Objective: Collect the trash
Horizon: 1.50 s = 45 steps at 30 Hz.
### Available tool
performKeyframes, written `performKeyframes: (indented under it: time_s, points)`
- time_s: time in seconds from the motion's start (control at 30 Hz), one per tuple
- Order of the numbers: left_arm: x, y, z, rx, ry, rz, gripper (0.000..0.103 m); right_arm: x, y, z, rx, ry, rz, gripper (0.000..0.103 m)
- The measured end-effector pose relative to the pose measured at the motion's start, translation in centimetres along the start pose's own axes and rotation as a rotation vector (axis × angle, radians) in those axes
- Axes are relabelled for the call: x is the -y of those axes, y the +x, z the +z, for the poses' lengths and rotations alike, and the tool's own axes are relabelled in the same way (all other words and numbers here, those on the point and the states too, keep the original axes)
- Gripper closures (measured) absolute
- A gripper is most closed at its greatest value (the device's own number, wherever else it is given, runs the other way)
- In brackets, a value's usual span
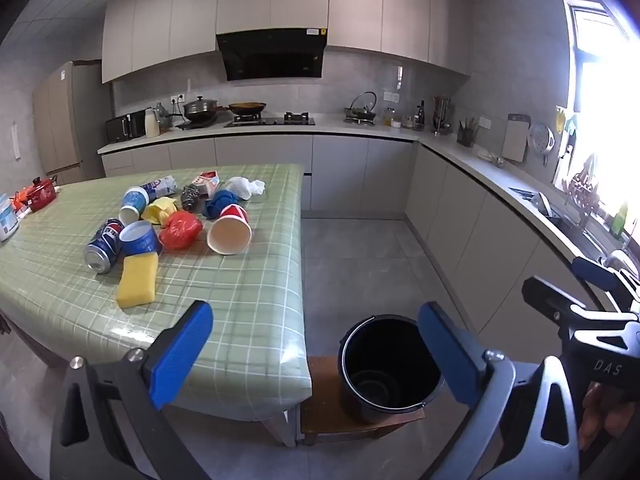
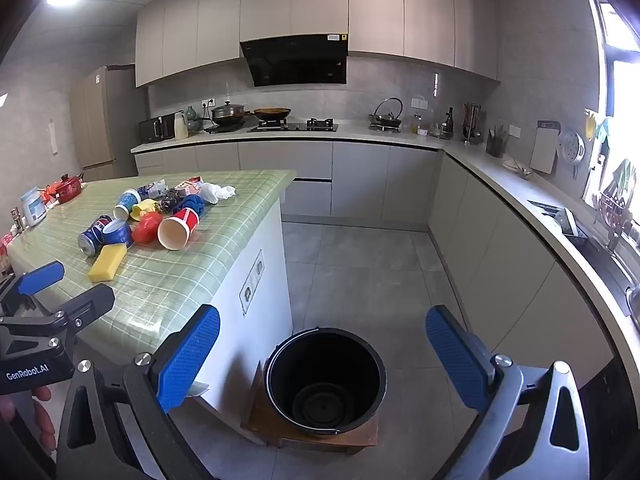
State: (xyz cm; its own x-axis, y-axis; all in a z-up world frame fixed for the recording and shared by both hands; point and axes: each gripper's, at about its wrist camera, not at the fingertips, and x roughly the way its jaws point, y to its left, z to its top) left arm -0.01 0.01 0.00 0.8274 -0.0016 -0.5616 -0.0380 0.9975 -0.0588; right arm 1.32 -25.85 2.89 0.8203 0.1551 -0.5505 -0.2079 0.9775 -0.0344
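A pile of trash lies on the green checked table [image 1: 240, 280]: a yellow sponge [image 1: 137, 280], a blue soda can [image 1: 104, 245], a red paper cup [image 1: 231, 229] on its side, a red plastic bag [image 1: 181, 230], blue cups, a white tissue [image 1: 249, 187] and more. An empty black bucket [image 1: 390, 364] stands on a low wooden stool [image 1: 320, 400] beside the table. My left gripper [image 1: 316, 354] hangs open over the table's near corner, nothing between its fingers. My right gripper [image 2: 324, 360] is open above the bucket [image 2: 326, 380], holding nothing.
A red pot [image 1: 40, 196] and a white tub [image 1: 8, 220] sit at the table's far left. Kitchen counters [image 1: 460, 152] with a hob, pans and a sink run along the back and right walls. Grey floor tiles [image 2: 360, 264] lie between table and counters.
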Motion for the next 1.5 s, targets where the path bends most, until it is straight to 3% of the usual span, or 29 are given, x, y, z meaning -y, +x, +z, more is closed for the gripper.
performKeyframes:
  time_s: [1.5]
  points:
    - [-1.1,-1.2,0.2,0.037,0.004,0.022,0.000,0.1,-1.0,0.2,0.022,-0.002,0.015,0.000]
